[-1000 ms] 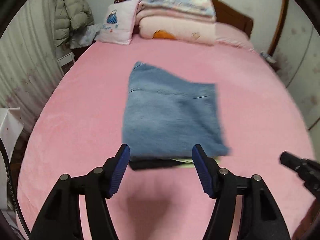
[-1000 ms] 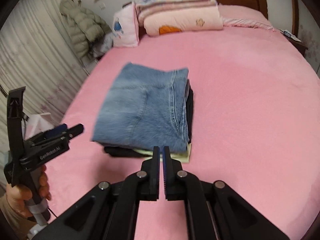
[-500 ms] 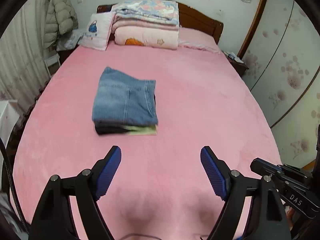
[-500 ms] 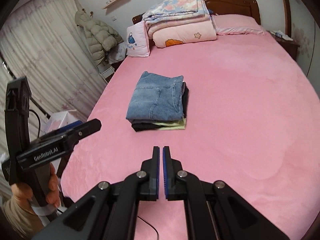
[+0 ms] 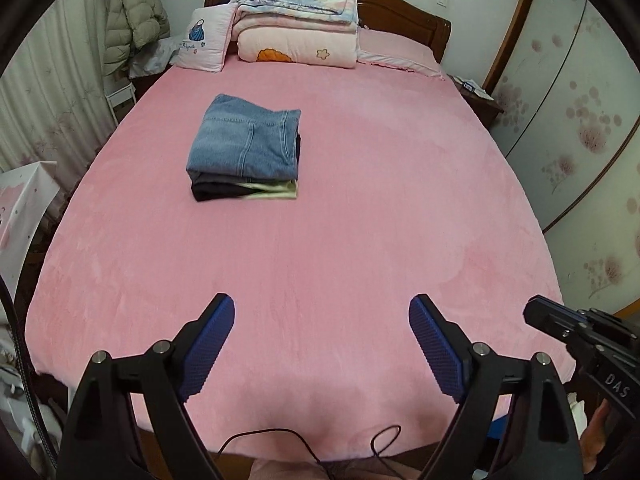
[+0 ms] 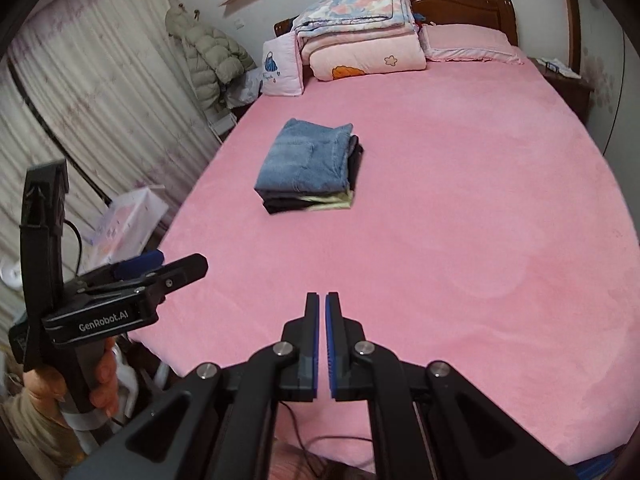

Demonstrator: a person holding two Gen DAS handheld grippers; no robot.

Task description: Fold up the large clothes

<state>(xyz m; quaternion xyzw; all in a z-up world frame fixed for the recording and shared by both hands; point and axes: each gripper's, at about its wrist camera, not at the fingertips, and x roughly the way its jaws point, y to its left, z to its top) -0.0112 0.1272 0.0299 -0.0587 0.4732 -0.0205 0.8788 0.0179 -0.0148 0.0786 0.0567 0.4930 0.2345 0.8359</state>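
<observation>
While both hand-held grippers (image 5: 320, 340) hover, folded jeans (image 5: 245, 144) lie well beyond.

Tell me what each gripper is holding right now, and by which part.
Nothing is held. The left gripper is wide open over the pink bed, and the right gripper is shut on nothing. The folded jeans lie untouched on the stack.

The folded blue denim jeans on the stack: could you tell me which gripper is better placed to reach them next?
Probably the left gripper: its jaws stand wide open, while the right gripper is shut; the folded blue denim jeans lie equally far from both.
</observation>
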